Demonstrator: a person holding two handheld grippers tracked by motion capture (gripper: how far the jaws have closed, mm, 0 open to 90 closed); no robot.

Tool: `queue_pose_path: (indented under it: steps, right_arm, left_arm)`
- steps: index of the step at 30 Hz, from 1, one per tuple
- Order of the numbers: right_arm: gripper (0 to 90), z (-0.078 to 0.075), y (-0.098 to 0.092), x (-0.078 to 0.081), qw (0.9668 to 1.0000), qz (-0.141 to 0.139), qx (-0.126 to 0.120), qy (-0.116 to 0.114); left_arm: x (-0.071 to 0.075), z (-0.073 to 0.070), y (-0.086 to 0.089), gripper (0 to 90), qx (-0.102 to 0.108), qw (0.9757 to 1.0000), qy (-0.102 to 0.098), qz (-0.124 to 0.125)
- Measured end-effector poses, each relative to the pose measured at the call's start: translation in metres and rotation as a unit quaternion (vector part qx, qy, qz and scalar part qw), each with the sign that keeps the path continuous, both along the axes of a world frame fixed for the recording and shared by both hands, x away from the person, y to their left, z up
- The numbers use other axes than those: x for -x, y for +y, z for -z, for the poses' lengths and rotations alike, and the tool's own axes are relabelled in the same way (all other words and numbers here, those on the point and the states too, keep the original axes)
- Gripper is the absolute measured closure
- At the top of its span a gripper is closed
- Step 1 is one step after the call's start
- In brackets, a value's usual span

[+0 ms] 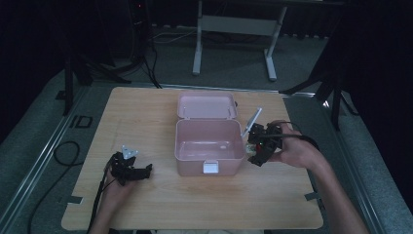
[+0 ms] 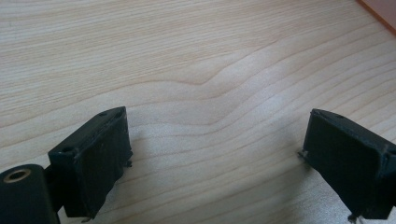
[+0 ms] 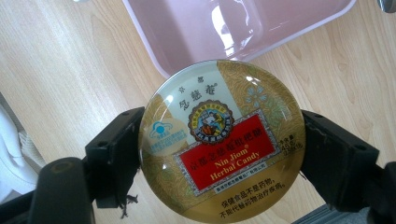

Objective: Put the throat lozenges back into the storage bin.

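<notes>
Candy tin held in the right claw beside the open pink box.

The right claw [image 3: 219, 154] pinches the round candy tin [image 3: 222, 140] by its opposite edges, printed lid facing the camera, in the middle of the right gripper view, just below the corner of the pink box [image 1: 209, 141]. In the high view it sits at the right wall of the box, near the frame centre. The tin is round and flat, so it has no long axis; its label reads slightly tilted. I think the smooth rim can slip from the pads, or hit the box wall. The left claw [image 2: 224, 158] is spread and empty over the counter [image 2: 187, 56].
</notes>
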State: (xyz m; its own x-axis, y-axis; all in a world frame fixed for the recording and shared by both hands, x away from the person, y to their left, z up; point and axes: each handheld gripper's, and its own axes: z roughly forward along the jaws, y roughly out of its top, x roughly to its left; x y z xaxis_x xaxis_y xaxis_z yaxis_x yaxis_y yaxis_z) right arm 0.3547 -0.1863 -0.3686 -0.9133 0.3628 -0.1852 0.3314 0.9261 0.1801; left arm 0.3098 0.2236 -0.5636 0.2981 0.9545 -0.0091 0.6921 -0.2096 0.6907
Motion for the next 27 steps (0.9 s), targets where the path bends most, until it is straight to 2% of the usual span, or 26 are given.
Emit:
queue_pose_path:
  steps: [27]
  right_arm:
    - [20.0,-0.004,0.016,-0.011,1.0000,-0.004,-0.001,0.002]
  left_arm:
    - [0.000,0.000,0.000,8.0,0.000,1.0000,0.000,0.000]
